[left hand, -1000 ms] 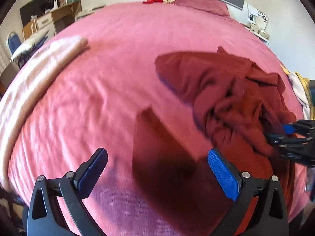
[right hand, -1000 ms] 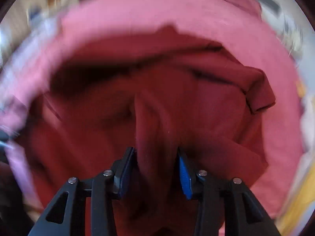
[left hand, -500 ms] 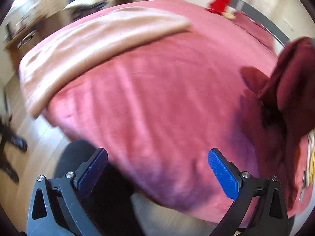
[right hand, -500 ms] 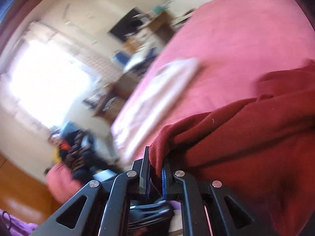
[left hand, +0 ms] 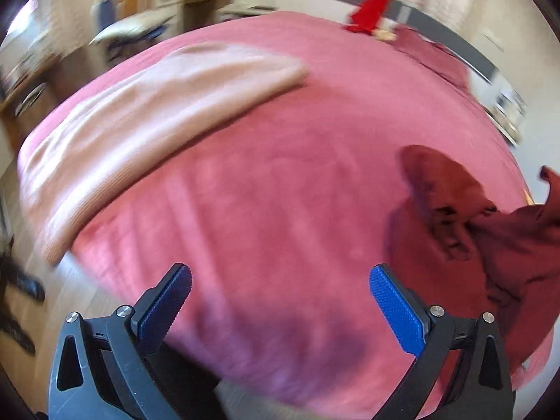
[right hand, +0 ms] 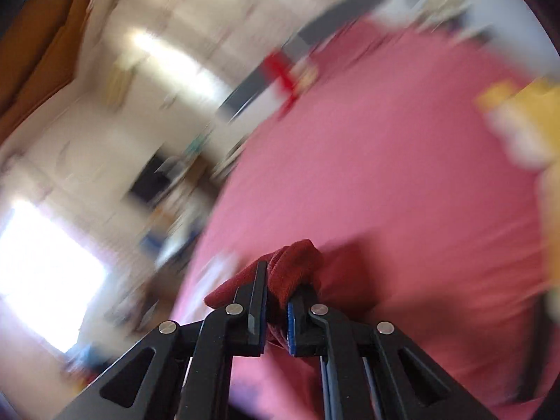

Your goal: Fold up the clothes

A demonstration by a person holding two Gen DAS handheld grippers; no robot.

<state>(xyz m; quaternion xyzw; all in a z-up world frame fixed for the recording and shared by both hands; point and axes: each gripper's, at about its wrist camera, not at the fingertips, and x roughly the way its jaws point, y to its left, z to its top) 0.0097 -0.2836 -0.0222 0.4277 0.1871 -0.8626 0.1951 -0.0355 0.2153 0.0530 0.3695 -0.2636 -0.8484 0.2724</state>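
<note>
— Two grippers, then: how set?
— Left gripper spread wide, blue pads well apart, nothing between, hovering over the near edge of the bed. Right gripper clamped tight on a fold of the dark red garment, cloth bunched up between the pads.

— And where does the dark red garment lie?
— Seen from the left wrist view, over toward the bed's right side, crumpled; part lifted off the pink cover, part hanging down with a dark shadow beneath. Well apart from the left gripper.

— Open room for moving?
— Broad stretch of bare pink cover across the middle, between garment and the pale pink blanket. Near edge of the bed rounding off just past the left gripper, wooden floor below to the left.

— Anything around or in the way?
— Pale pink blanket folded long along the bed's left side, reaching its left edge. Far end: bright red cloth against the grey headboard, a maroon pillow just beside. From the right wrist view, something yellow and white at the bed's right edge, too blurred to name. Desk and clutter beyond the far left corner, blurred too.
</note>
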